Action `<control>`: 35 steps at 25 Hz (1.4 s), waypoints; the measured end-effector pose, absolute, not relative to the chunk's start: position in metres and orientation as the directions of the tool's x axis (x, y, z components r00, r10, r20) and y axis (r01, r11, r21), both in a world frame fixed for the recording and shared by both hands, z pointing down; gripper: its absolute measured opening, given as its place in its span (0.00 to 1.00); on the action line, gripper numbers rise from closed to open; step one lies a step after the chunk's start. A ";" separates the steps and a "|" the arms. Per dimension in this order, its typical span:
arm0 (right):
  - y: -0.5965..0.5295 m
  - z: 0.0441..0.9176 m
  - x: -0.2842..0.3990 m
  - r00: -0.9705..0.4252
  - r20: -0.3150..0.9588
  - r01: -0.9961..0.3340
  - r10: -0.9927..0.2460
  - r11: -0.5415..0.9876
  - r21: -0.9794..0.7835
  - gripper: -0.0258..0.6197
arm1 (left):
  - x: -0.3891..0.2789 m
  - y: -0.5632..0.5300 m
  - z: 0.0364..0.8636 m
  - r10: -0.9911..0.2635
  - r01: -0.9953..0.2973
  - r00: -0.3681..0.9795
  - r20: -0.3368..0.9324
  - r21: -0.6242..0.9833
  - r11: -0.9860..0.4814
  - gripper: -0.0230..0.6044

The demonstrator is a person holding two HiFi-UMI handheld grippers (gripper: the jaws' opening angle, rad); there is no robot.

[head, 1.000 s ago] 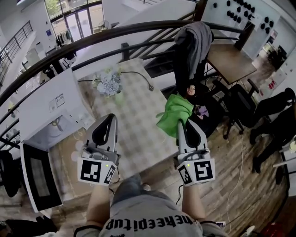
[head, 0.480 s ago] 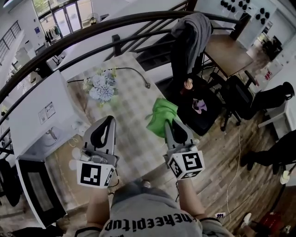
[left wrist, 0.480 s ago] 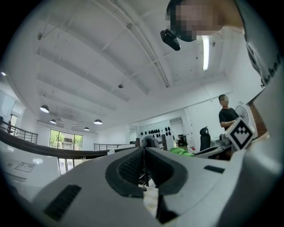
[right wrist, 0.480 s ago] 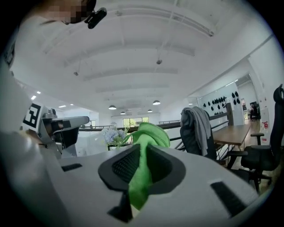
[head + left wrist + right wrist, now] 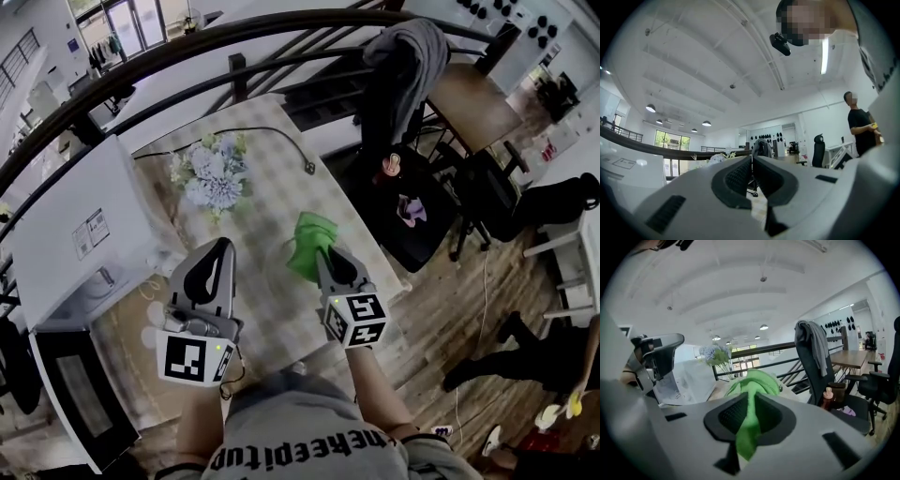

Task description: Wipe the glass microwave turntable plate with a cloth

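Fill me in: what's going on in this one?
A person is working with two handheld grippers over a checked table. The right gripper is shut on a green cloth, bunched up beyond the jaws. The left gripper is shut and empty, held up beside it. A white microwave stands at the table's left with its door open, near a bunch of flowers. No wiping shows yet.

At mid frame we see the green cloth (image 5: 307, 246), soft, matt and crumpled, against the dark ribbed pads (image 5: 732, 415) of the right gripper (image 5: 325, 255). Its shell is smooth matt grey plastic, as is that of the left gripper (image 5: 221, 246). The table cover (image 5: 272, 202) looks like matt checked fabric. At right the floor (image 5: 450, 309) is wood plank, faintly shiny. The railing (image 5: 234, 42) at the top looks like smooth dark metal.
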State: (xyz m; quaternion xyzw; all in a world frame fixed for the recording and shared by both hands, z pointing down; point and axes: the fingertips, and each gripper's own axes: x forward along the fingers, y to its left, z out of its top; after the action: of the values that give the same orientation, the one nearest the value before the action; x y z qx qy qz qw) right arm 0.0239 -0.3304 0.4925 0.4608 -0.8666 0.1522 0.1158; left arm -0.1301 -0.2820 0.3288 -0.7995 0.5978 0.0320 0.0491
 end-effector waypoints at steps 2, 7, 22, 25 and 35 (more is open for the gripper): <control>-0.334 0.507 0.017 -0.550 0.377 -0.831 -0.745 0.532 -0.161 0.11 | -0.132 -0.285 0.334 -0.953 -0.958 0.286 -0.099 -0.034 -0.284 0.05; -0.343 0.540 -0.007 -0.558 0.451 -0.818 -0.697 0.553 -0.159 0.11 | -0.134 -0.292 0.345 -0.948 -0.952 0.306 -0.084 -0.023 -0.305 0.05; -0.370 0.638 -0.065 -0.425 0.718 -0.766 -0.551 0.641 0.039 0.11 | -0.154 -0.303 0.358 -0.953 -0.955 0.298 -0.056 -0.005 -0.298 0.05; -0.372 0.640 -0.063 -0.427 0.726 -0.752 -0.539 0.657 0.046 0.11 | -0.155 -0.305 0.360 -0.953 -0.955 0.297 -0.051 -0.002 -0.298 0.05; -0.392 0.644 0.003 -0.328 0.731 -0.823 -0.598 0.561 0.089 0.11 | -0.145 -0.311 0.363 -0.947 -0.948 0.318 -0.051 0.003 -0.319 0.05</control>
State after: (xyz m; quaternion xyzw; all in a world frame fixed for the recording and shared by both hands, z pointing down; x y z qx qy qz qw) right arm 0.0035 -0.3916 0.6442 0.4437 -0.8008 0.1511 0.3729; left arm -0.1450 -0.3110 0.3634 -0.8118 0.5834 0.0215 0.0139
